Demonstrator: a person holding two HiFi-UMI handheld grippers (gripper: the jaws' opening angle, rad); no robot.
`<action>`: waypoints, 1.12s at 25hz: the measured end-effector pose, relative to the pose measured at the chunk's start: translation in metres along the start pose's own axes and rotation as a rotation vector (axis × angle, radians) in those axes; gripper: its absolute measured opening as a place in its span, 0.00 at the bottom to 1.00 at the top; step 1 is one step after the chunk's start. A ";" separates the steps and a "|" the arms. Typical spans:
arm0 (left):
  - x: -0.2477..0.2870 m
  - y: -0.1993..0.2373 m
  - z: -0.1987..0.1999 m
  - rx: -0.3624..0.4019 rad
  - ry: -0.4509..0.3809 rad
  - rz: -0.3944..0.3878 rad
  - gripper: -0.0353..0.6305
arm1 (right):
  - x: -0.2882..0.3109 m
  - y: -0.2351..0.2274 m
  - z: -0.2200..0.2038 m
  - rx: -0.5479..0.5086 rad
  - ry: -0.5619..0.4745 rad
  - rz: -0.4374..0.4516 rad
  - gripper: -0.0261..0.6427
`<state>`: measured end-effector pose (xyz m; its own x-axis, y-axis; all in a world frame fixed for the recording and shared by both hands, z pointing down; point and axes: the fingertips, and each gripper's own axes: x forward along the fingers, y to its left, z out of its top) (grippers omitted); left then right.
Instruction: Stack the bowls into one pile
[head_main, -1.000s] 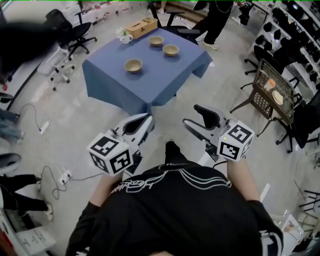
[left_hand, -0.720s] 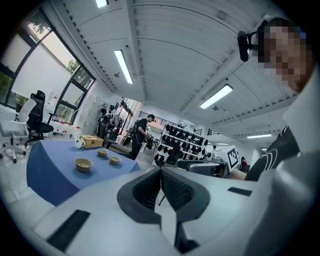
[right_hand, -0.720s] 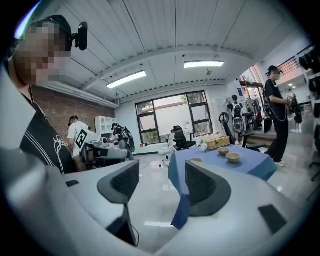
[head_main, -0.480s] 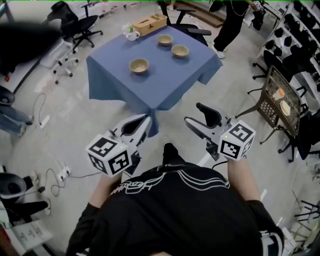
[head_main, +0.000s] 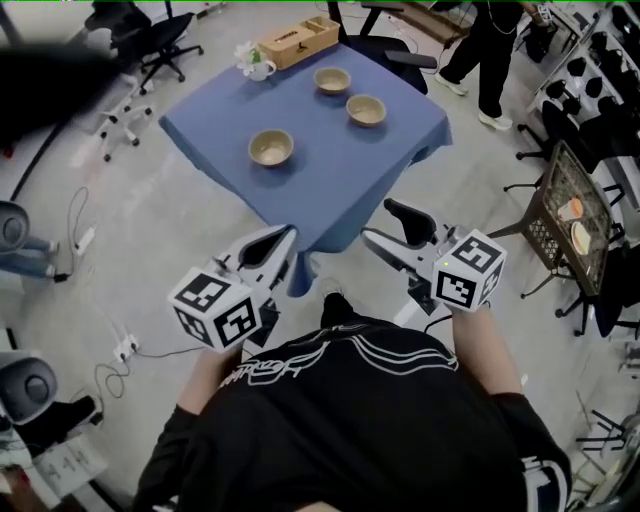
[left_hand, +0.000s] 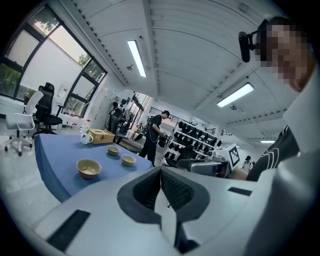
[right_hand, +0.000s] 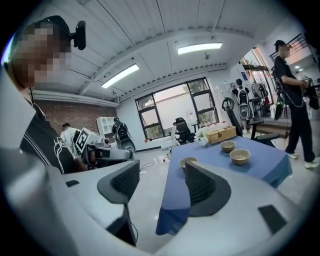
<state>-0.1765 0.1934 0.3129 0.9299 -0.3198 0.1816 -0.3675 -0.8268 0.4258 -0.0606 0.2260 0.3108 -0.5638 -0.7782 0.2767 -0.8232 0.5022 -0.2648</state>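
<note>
Your square worktop wears a soft blue cloth that hangs down in folds at the corner nearest you. On it sit three small round bowls, tan and smooth, like fired clay. Every bowl stands upright with its open mouth to the ceiling. They are round, so none has a long side. None sits inside another. The lone bowl is on the left, well apart from the other two. The far bowl and the right bowl are near each other but do not touch. At the far corner lies one long tan box, and just beside it stands one little white cup.

You hold two tongs, both of grey and white hard plastic, each with a cube of black and white squares at the back. Both are over the pale speckled floor, near the cloth's hanging corner, and both point toward the worktop. Your left tongs are closed, the ribbed black pads pressed together with nothing between them. Your right tongs have just been opening and stand wide apart. They hold nothing; only cloth and floor show through the gap.
</note>
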 end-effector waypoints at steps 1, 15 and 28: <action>0.011 0.007 0.005 -0.004 0.004 0.003 0.09 | 0.005 -0.012 0.003 0.008 0.009 0.004 0.47; 0.167 0.098 0.042 -0.042 0.101 0.056 0.09 | 0.058 -0.189 0.031 0.120 0.055 0.021 0.47; 0.246 0.156 0.055 -0.049 0.151 0.108 0.09 | 0.092 -0.291 0.029 0.152 0.110 -0.014 0.46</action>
<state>-0.0042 -0.0396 0.3747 0.8737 -0.3291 0.3582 -0.4687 -0.7666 0.4388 0.1291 -0.0027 0.3866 -0.5633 -0.7344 0.3785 -0.8159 0.4223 -0.3949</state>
